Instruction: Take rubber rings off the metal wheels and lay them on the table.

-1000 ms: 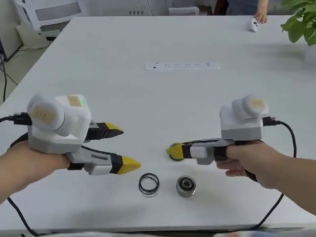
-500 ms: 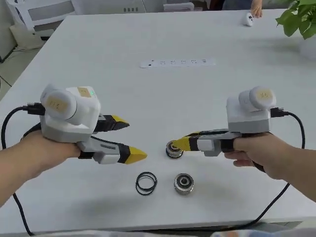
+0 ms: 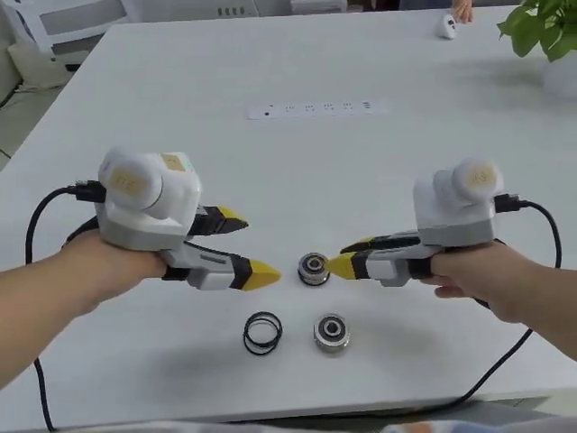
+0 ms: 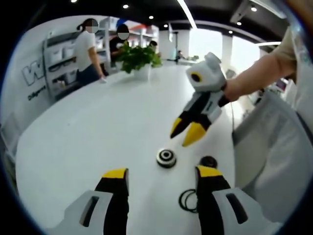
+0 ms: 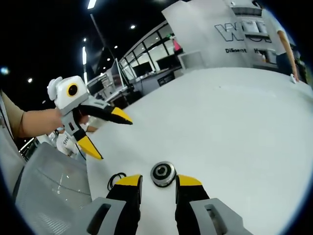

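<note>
The left claw [image 3: 252,245], spread wide, is closing on the mid-frame wheel [image 3: 313,268]. The right claw [image 3: 350,255], slightly parted, is backing just off it. Another stripping is probably about to begin.

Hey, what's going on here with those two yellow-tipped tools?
A person holds a two-jaw gripper in each hand over a white table. The right gripper, jaws open, points at a small metal wheel with a dark rim, close to it but not gripping it. The left gripper is open on the wheel's other side, holding nothing. Nearer the person, black rubber rings lie beside a second, bare-looking metal wheel.
</note>
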A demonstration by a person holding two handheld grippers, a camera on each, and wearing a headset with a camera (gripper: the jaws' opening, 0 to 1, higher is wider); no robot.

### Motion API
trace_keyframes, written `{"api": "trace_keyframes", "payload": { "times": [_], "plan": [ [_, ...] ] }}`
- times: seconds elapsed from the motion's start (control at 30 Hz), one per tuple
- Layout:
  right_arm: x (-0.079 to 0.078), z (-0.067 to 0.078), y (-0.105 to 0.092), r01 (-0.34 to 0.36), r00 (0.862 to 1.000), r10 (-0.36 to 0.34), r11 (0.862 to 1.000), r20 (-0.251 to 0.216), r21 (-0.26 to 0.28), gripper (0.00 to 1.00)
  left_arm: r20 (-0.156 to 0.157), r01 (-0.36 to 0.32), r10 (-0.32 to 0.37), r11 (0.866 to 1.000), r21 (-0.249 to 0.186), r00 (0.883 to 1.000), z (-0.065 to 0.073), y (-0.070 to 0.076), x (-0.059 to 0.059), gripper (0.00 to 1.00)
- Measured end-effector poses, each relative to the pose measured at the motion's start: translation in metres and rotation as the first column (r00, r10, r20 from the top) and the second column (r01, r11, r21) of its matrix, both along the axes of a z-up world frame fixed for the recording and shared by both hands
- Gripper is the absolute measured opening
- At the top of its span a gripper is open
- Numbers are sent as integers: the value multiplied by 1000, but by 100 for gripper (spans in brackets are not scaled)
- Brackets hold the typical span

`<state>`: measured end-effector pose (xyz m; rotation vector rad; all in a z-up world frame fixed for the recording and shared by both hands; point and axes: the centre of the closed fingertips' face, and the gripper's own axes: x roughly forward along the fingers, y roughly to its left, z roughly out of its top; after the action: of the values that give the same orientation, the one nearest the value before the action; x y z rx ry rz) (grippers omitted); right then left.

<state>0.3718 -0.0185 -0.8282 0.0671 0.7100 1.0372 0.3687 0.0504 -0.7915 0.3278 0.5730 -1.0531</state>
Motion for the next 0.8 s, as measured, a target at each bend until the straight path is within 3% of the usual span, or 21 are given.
{"api": "trace_keyframes", "payload": {
  "times": [0.43,0.53,0.8],
  "plan": [
    [0,-18,0,-63,996,67,997,64,-54,23,-19,19,-19,1000,4,1000,-14,-11,5,53],
    [1,-21,-1,-71,994,75,996,74,-61,22,-41,18,-19,1000,-13,999,-16,-16,5,52],
    [4,-29,1,-87,991,94,993,91,-78,21,-58,16,-18,999,-33,998,-19,-25,7,50]
  ]
}}
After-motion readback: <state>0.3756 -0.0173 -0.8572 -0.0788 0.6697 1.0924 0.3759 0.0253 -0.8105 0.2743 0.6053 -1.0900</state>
